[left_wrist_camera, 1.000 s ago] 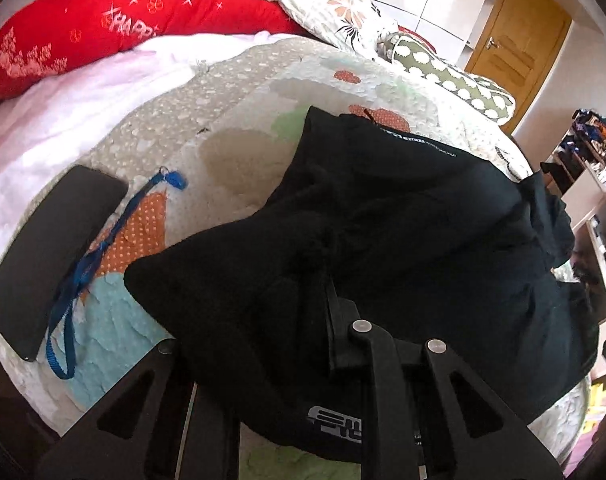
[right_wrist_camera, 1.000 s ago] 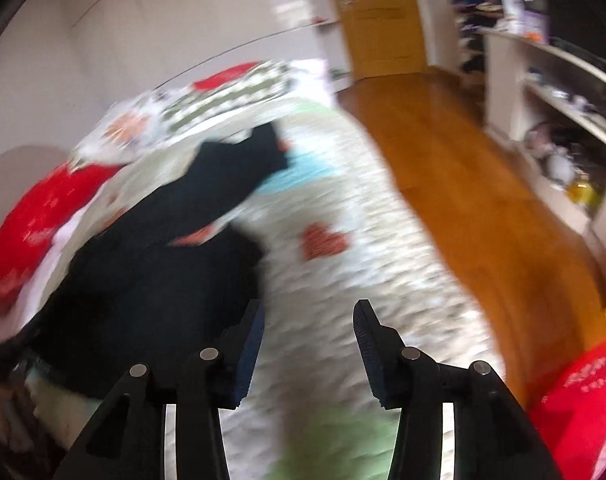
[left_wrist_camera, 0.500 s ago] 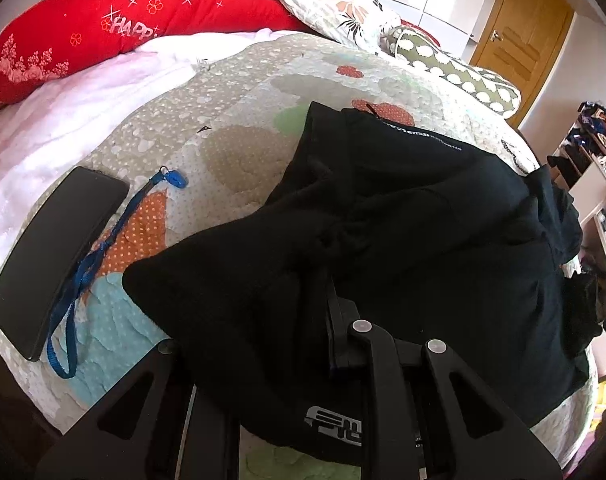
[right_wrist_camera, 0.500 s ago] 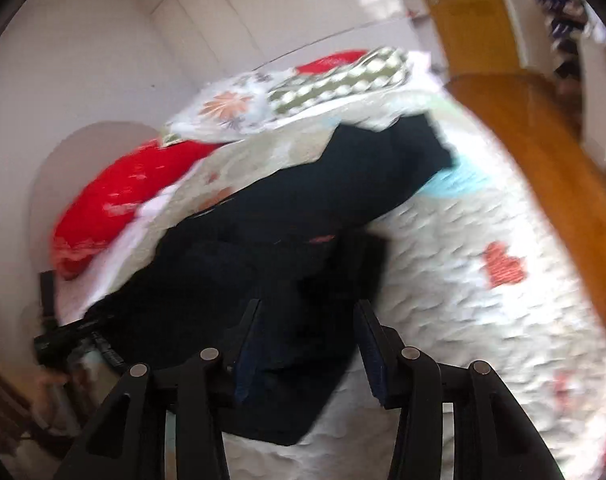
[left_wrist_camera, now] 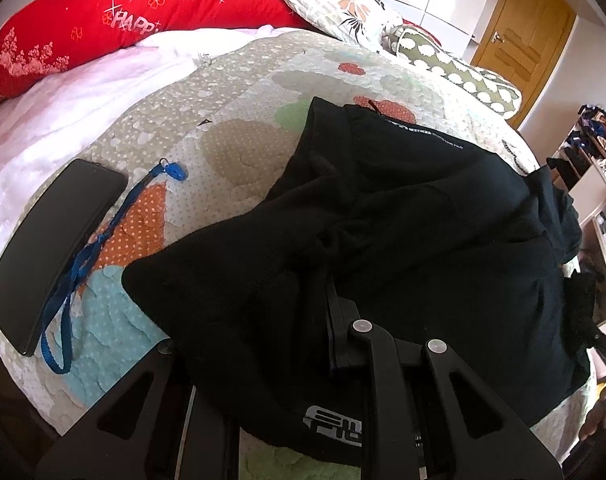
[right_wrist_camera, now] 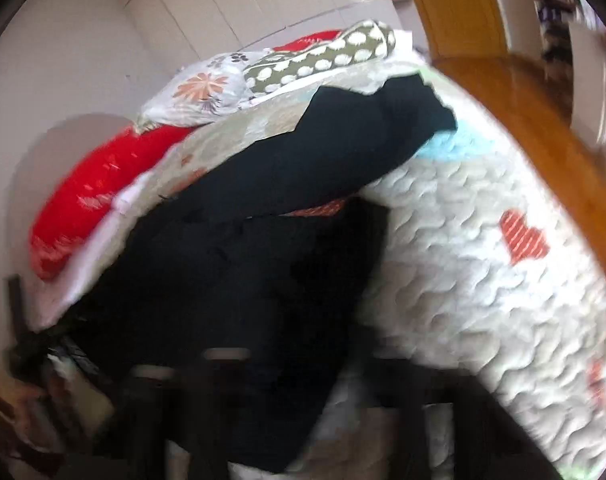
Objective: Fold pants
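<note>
Black pants (left_wrist_camera: pixel 423 240), spread on a quilted bed (left_wrist_camera: pixel 231 152), are being pinched by the left gripper (left_wrist_camera: pixel 319 312); the blurred right gripper's (right_wrist_camera: pixel 295 392) jaw state cannot be told.

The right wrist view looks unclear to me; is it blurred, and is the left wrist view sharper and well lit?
Right wrist view: strong motion blur smears the right gripper and black pants. Left wrist view: sharp and daylit, logo print on the pants and phone crisp, left gripper buried in fabric; fisheye bends the bed's quilt.
</note>
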Demonstrator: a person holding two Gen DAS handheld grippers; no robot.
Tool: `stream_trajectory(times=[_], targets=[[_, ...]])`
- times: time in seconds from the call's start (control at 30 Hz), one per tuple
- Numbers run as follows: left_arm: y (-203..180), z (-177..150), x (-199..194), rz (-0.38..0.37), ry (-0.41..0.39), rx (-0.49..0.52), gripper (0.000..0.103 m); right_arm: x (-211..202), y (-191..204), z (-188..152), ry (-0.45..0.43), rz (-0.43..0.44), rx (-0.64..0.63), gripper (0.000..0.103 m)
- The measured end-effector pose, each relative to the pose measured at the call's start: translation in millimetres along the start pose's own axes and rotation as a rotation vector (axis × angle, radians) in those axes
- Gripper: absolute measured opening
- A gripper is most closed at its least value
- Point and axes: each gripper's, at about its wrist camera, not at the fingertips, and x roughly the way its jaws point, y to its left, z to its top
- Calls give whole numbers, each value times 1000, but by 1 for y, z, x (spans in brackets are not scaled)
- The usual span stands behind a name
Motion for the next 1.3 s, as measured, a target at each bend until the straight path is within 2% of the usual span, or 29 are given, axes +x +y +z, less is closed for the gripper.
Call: stream_trajectory(times=[0.07,0.2,0.3,0.4,0.6,0.67,0.77,0.83,0.87,0.93,1.0,1.1,1.3], targets=[[2,0,-1,-10,4,-1,15,-23,-9,3,-48,-13,0,7],[4,-4,-1,-23,4,-15,15,-71,-48,2,-115,-134,38,4],[5,-9,1,-38,8,-26,16,-74,-84,-12,-61,-155,122,4],[5,-11,-1,-39,11,-25,16,-53,-94,-31,17,-182,141,4],[14,-14,-11,-93,26,-43,16,-71,-89,-22,-18,-202,97,4],[16,-21,-7,-87,34,-54,21,-59,-92,-21,32,-226,85,4],[22,-26,-14,-122,30,-46,25,-47,-99,-25,77,-341,101,7],[26,-27,-23,-119,48,-29,31,-54,-99,-23,62,-337,109,9],[28,-27,-27,-104,48,-23,33,-58,-98,-21,47,-341,110,13],[33,-27,-41,-64,23,-10,44,-68,-92,-15,16,-350,97,22],[38,-27,-52,-49,1,-10,44,-73,-79,-10,-15,-312,70,25],[40,-26,-67,24,-53,1,44,-66,-52,-4,-13,-214,13,25],[24,-25,-77,-42,-85,29,44,-24,9,-9,61,-37,-99,25]])
